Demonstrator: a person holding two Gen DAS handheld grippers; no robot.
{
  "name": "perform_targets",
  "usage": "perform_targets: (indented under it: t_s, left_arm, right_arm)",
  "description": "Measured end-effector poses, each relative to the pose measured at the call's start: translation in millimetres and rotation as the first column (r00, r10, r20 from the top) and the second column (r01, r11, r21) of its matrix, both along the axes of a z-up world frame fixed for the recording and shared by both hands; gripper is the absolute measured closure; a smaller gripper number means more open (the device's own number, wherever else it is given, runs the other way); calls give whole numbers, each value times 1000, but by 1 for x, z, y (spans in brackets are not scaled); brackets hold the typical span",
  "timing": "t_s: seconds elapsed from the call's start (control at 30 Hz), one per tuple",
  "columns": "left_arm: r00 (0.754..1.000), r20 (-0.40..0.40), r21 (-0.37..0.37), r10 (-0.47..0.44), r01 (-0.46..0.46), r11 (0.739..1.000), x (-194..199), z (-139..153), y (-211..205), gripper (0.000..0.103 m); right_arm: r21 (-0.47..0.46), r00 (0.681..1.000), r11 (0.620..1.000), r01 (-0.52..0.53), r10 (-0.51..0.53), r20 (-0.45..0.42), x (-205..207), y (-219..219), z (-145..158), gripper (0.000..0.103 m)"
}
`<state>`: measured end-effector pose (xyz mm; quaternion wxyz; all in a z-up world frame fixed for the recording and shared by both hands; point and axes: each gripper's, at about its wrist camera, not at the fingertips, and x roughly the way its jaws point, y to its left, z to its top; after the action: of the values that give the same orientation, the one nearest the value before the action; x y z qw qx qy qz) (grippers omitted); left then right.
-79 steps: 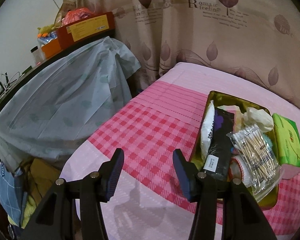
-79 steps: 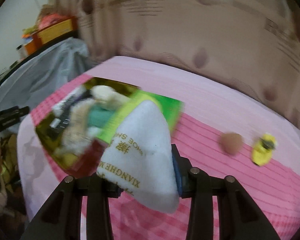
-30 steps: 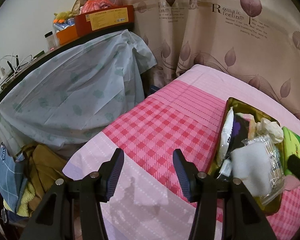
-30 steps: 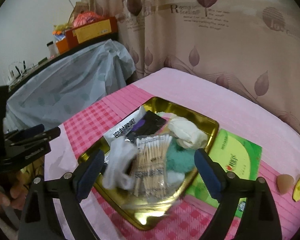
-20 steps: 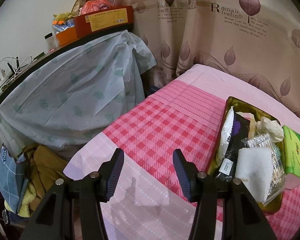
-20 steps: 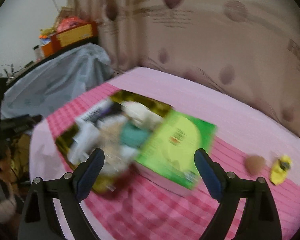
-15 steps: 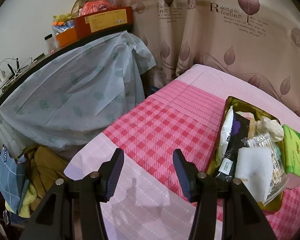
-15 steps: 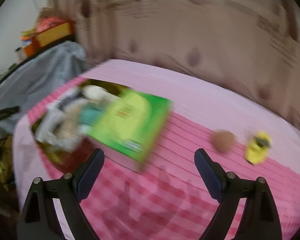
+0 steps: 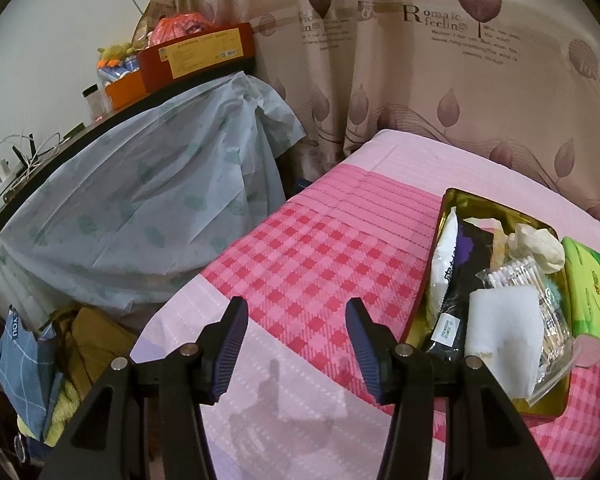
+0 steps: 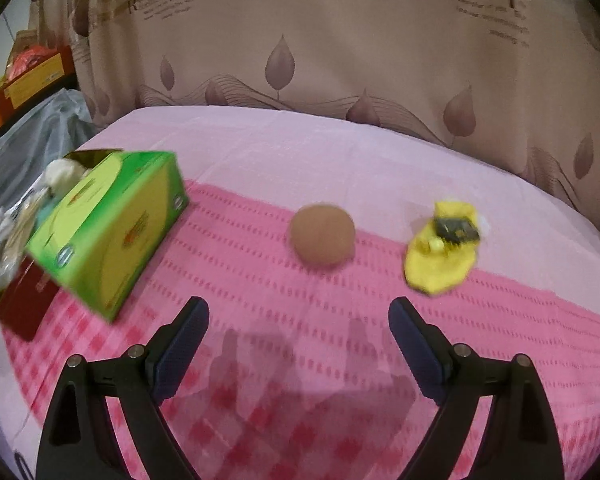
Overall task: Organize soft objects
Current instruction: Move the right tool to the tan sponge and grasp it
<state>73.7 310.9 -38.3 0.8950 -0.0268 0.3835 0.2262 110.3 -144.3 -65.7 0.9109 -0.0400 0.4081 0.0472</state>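
While my right gripper (image 10: 298, 316) hangs over the pink checked bed cover (image 10: 260, 360), its jaws stand wide apart with nothing between them. Ahead of it lies a round brown object (image 10: 323, 235), perhaps a sponge puff, though the view is blurred. A small yellow soft toy (image 10: 442, 254) lies to its right, apart from it. The green tissue box (image 10: 108, 232) sits to my left, just beside the gold tray (image 9: 446, 216). My left gripper (image 9: 296, 330) also has its jaws parted and empty, near the bed's edge. In the tray I see a white folded cloth (image 9: 504, 332), a bag of cotton swabs (image 9: 518, 276) and a black packet (image 9: 458, 280), piled together.
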Motion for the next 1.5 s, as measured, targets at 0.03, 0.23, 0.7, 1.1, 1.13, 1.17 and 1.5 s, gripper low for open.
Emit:
perform_targets:
  t_s: [0.03,0.23,0.7,1.1,1.13,1.17,1.5]
  left_arm:
    - [1000,0,3,-5,5,1000,0,0,-1,51]
    - [1000,-4,26,-26,26,999,3,-1,-7,51]
    - [997,-13,113,-72,73,991,9,2,-34,51]
    - [966,12,73,-259,257,964,18,17,-118,51]
    - [961,12,67,-276,275,959,19,16,-126,51]
    - [953,8,59,-302,301,952,22,15,-138,51]
    - [838,3,-50,-546,545,837,48,7,-263,51]
  right_arm:
    - [-3,1000,1000,-1,1,-2,9,1,-1,15]
    - [-34,1000,999,-12,11,-15,47,5,-7,27]
    - [-12,999,1000,3,-4,-47,67,-6,-26,61]
    - [-2,1000,1000,25,-25,17,22,-27,-4,62]
    - [-2,999,1000,30,-30,20,14,-32,-2,62]
    - [-2,999,999,36,-36,23,9,-36,0,62]
    - [4,981,981,194,-194,10,-60,-124,-5,62]
